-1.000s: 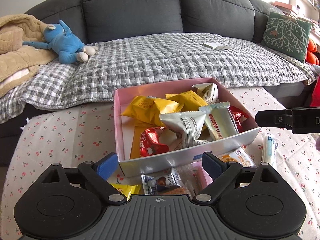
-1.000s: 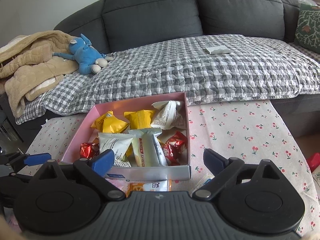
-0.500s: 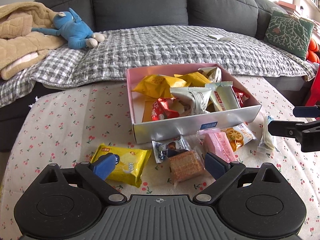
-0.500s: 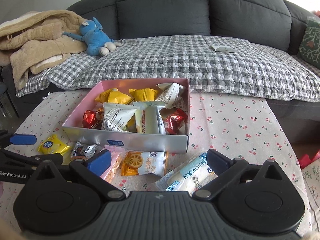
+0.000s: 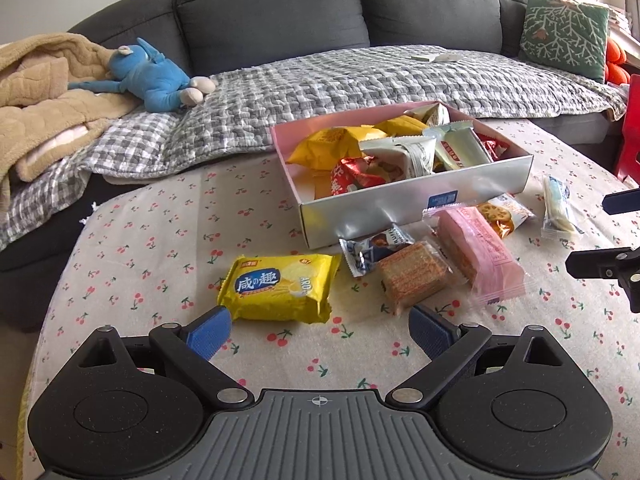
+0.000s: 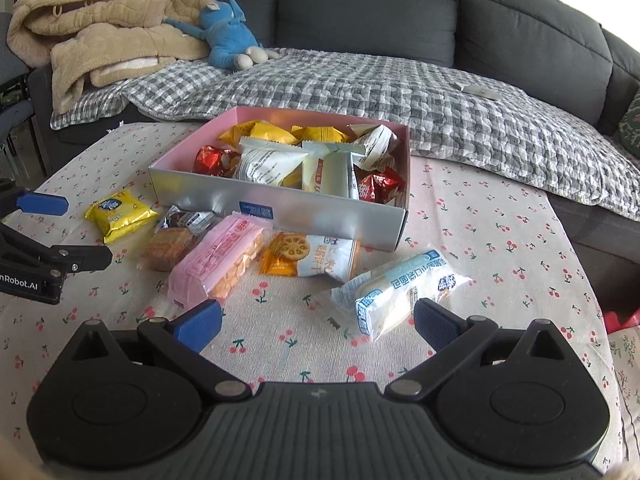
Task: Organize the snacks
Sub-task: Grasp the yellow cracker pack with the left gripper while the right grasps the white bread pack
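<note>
A pink-lined silver box [image 5: 400, 200] [image 6: 280, 204] holds several snack packets. Loose on the cloth in front of it lie a yellow biscuit pack [image 5: 280, 286] [image 6: 120, 214], a brown wafer pack [image 5: 412, 276] [image 6: 166, 242], a small dark packet [image 5: 374, 248], a pink wafer pack [image 5: 480, 252] [image 6: 218, 264], an orange-and-white cracker pack [image 5: 502, 212] [image 6: 310, 256] and a white-blue bread pack [image 5: 556, 208] [image 6: 396, 294]. My left gripper [image 5: 320, 330] is open and empty, just short of the yellow pack. My right gripper [image 6: 318, 322] is open and empty, its right finger beside the bread pack.
The table [image 5: 160, 240] wears a cherry-print cloth. Behind it is a grey sofa [image 5: 360, 12] with a checked quilt, a blue plush toy [image 5: 156, 80], a tan blanket [image 6: 100, 32] and a green cushion [image 5: 564, 32].
Both grippers have pulled back and up from the box, so the loose packets in front of it have come into view. Both stay open and empty.
</note>
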A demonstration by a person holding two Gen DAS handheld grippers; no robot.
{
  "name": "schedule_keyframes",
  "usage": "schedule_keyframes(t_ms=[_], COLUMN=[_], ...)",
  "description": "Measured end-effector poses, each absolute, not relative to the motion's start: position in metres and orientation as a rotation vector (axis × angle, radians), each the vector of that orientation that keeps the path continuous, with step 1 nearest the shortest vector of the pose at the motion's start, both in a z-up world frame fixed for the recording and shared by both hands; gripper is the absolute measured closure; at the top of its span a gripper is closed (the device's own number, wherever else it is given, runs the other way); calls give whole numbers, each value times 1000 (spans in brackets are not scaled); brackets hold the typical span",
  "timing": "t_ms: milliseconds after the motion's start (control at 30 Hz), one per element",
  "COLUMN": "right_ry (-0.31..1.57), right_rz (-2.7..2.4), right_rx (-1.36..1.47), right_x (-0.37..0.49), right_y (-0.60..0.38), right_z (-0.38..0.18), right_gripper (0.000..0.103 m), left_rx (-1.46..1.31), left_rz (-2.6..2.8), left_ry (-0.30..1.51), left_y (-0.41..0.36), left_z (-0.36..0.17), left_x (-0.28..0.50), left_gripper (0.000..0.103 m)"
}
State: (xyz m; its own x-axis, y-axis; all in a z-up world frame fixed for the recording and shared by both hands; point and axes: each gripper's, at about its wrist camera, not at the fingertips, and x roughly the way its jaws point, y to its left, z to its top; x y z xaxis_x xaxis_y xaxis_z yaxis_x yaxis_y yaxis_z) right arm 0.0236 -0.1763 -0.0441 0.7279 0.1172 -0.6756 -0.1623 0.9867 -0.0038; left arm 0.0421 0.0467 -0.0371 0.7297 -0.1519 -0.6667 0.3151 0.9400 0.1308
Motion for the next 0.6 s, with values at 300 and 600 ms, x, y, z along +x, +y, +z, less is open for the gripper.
schedule_keyframes(t_ms=[300, 600], right_ry=[743, 749], right_rz=[76, 14], right_rx=[-82, -31], right_x=[23, 35], right_y=[-189, -199], right_z=[-61, -65], right_gripper=[1, 1], left_rx=[259, 268], left_rz=[-189, -245], left_ry=[691, 669], left_y=[69, 67], left_z=[-58, -61], left_x=[57, 90], left_gripper=[6, 6])
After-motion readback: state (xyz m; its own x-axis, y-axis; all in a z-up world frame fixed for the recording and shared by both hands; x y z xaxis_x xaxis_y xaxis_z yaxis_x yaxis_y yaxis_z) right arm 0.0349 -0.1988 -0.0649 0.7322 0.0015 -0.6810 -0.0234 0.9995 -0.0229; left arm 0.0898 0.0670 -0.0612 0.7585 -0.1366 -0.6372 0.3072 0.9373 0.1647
